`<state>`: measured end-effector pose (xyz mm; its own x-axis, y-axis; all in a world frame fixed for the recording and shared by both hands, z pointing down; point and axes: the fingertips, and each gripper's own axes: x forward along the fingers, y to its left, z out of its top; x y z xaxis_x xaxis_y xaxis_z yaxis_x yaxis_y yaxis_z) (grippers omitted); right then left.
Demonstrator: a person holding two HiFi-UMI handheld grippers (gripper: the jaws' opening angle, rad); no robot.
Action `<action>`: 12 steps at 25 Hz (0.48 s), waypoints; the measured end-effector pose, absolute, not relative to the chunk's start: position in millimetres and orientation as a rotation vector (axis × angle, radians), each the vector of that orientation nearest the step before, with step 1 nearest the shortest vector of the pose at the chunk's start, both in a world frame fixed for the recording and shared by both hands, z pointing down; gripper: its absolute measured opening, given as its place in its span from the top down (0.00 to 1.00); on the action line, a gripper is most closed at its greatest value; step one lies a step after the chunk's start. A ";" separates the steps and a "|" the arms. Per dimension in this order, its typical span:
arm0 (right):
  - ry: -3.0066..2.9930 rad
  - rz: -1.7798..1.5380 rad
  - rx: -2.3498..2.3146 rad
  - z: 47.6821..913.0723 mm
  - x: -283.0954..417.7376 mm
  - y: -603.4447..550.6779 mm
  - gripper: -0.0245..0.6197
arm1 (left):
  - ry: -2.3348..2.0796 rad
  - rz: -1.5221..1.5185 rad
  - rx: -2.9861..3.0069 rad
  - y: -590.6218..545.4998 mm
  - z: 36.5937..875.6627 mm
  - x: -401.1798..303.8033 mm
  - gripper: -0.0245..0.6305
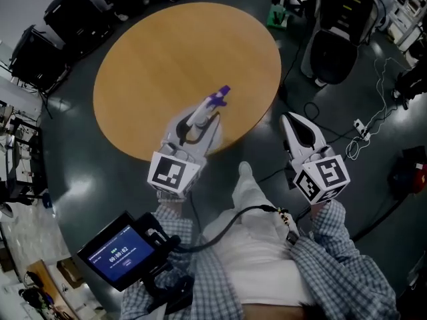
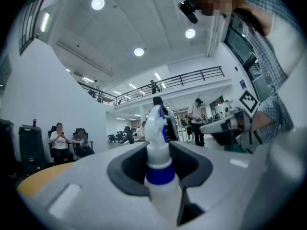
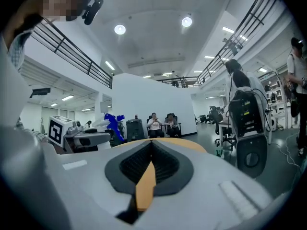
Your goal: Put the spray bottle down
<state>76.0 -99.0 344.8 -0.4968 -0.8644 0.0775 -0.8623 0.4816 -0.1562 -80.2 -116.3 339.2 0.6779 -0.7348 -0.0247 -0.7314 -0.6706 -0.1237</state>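
Note:
My left gripper (image 1: 202, 120) is shut on a white spray bottle (image 1: 212, 104) with a blue collar and a purple-blue spray head. It holds the bottle upright over the near edge of the round wooden table (image 1: 167, 52). In the left gripper view the bottle's neck (image 2: 154, 128) stands between the dark pads of the left gripper (image 2: 158, 151). My right gripper (image 1: 287, 117) hangs beside the table's right edge, over the floor. Its jaws meet at the tips with nothing between them in the right gripper view (image 3: 151, 145), where the left gripper with the bottle (image 3: 112, 121) shows at the left.
A black office chair (image 1: 333, 39) stands beyond the table at the right. Cables and a power strip (image 1: 363, 129) lie on the grey floor. Black cases (image 1: 67, 19) sit at the far left. A device with a lit screen (image 1: 123, 249) hangs at my waist. Seated people (image 2: 67, 140) are far off.

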 end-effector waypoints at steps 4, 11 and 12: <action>2.723 -0.315 -1.553 351.0 69.7 -108.9 0.96 | 1.174 -0.076 -2.763 -132.2 344.3 -74.5 0.77; 2.769 -0.392 -1.529 369.7 60.6 -175.6 0.96 | 1.185 -0.073 -2.846 -207.1 367.5 -69.5 0.77; 2.773 -0.403 -1.527 372.7 61.3 -184.9 0.96 | 1.187 -0.080 -2.860 -217.3 370.3 -67.0 0.78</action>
<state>61.3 -184.9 372.7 -0.5410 -0.8249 0.1638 -0.8374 0.5104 -0.1957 -67.0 -217.3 370.3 0.7053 -0.7083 0.0304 -0.7060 -0.7056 -0.0608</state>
